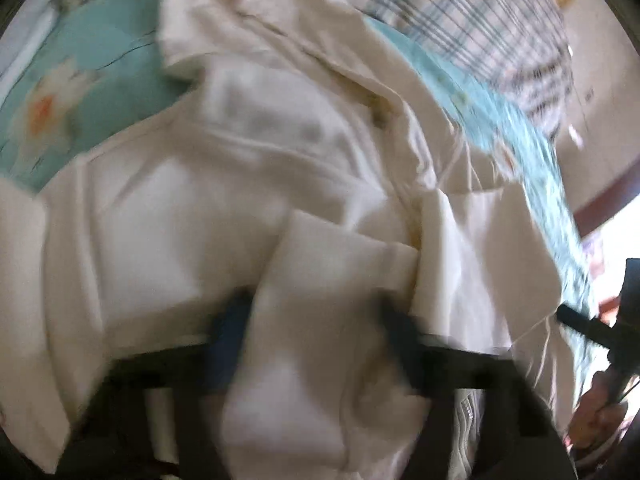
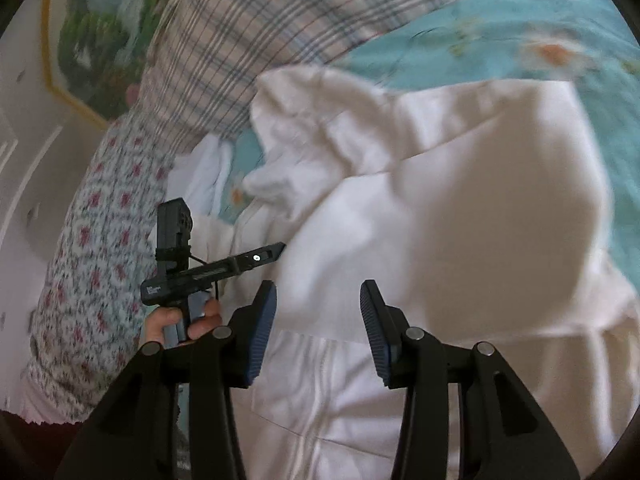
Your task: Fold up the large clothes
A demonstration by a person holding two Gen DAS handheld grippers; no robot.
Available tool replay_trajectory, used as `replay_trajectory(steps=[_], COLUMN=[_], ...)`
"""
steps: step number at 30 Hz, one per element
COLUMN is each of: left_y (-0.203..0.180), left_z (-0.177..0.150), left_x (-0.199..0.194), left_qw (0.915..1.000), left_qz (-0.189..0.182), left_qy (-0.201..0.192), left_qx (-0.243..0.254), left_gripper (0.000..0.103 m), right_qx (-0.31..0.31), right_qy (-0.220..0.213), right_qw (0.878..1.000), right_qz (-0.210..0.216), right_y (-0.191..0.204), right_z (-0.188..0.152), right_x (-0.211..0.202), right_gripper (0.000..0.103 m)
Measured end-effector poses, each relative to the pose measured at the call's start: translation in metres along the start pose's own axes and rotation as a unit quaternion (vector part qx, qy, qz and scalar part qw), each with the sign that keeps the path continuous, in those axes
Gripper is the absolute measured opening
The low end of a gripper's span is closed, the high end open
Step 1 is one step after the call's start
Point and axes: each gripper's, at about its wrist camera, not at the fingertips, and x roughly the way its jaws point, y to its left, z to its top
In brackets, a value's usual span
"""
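My left gripper (image 1: 316,320) pinches a fold of the soft, limp cream-white cotton garment (image 1: 224,208) on the turquoise flowered bedsheet (image 1: 72,92); my right gripper (image 2: 318,320) hangs half-open, empty. I'd grasp a hem.

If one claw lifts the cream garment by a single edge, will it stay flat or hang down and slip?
The cream garment probably hangs limp: it already lies in soft folds and bunches on the turquoise bedspread. A layer drapes between the left claw fingers, so it likely bends easily. It seems thick, perhaps not slippery.
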Motion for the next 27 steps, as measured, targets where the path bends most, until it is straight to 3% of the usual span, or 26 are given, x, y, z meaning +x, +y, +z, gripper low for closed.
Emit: replay_trajectory(steps=[1,3,8,10,12,16,24,25,26,27], left_y=[-0.004,-0.005,0.021,0.042,0.051,0.046,0.058,0.058,0.057,0.056], left_z=[-0.002,-0.012,-0.053,-0.066,-0.075,-0.074,-0.085,-0.086,-0.086,-0.086], left_x=[-0.001,-0.018,-0.067,-0.068,-0.064,-0.061,-0.065,-0.065,-0.066,-0.066], left_qw=[1.0,0.9991,0.9875,0.9841,0.9832,0.9802,0.9776,0.9772,0.977,0.9772], left_qz=[0.004,0.022,0.068,0.066,0.061,0.085,0.086,0.084,0.081,0.075], left_qy=[-0.005,-0.036,-0.119,-0.116,-0.109,-0.121,-0.116,-0.114,-0.114,-0.113], left_qx=[0.008,-0.002,-0.077,-0.117,-0.133,-0.132,-0.153,-0.158,-0.161,-0.163], left_gripper=[0.008,0.002,0.002,0.002,0.002,0.002,0.002,0.002,0.002,0.002], right_qx=[0.004,0.012,0.027,0.039,0.053,0.063,0.041,0.024,-0.003,-0.009], right_qy=[-0.007,-0.027,-0.083,-0.086,-0.08,-0.06,0.009,0.017,0.026,0.031], right_qw=[1.0,0.999,0.993,0.989,0.984,0.978,0.98,0.979,0.973,0.972], right_qz=[-0.004,-0.019,-0.084,-0.116,-0.149,-0.189,-0.192,-0.203,-0.227,-0.233], right_y=[-0.003,-0.011,-0.032,-0.045,-0.058,-0.085,-0.105,-0.103,-0.099,-0.098], right_z=[0.0,0.002,0.015,0.022,0.031,0.049,0.064,0.065,0.066,0.068], right_x=[-0.006,-0.021,-0.06,-0.064,-0.062,-0.051,-0.007,-0.001,0.004,0.004], right_gripper=[0.045,0.045,0.045,0.048,0.06,0.062,0.061,0.054,0.002,0.005])
